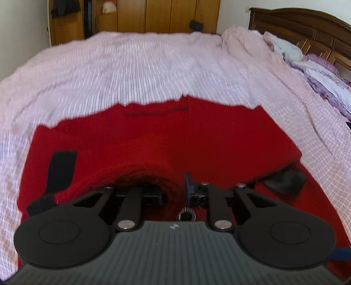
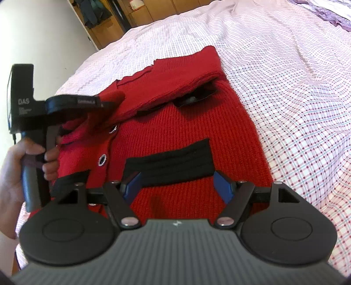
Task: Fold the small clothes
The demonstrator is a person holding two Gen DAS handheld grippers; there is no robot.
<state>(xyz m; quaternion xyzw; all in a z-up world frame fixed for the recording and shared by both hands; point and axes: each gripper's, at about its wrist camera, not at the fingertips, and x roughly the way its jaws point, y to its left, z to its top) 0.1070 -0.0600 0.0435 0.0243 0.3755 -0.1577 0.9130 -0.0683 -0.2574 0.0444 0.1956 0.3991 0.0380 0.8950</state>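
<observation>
The left gripper (image 1: 175,186), marked "DAS", pinches a rolled fold of the red knitted cardigan (image 2: 186,122). The right gripper (image 2: 176,186) hangs spread wide over its black pocket band (image 2: 171,166). The garment lies on the pink checked bedsheet (image 2: 296,98).

Cardigan (image 2: 182,122) lies flat on the bed (image 2: 296,92), front side up, button line (image 2: 102,159) left of centre in the right wrist view. One sleeve (image 2: 175,85) is folded across its far part. Right claw (image 2: 176,186) sits over the near hem, just before a pocket band (image 2: 169,166) — fingers apart, knit between them. Left claw (image 2: 103,103) is at the cardigan's left edge, a roll of knit (image 1: 140,175) in it. Rumpled bedding (image 1: 296,57) is piled at the bed's far right, by the headboard (image 1: 307,26). Wardrobe (image 1: 153,15) stands behind the bed.
</observation>
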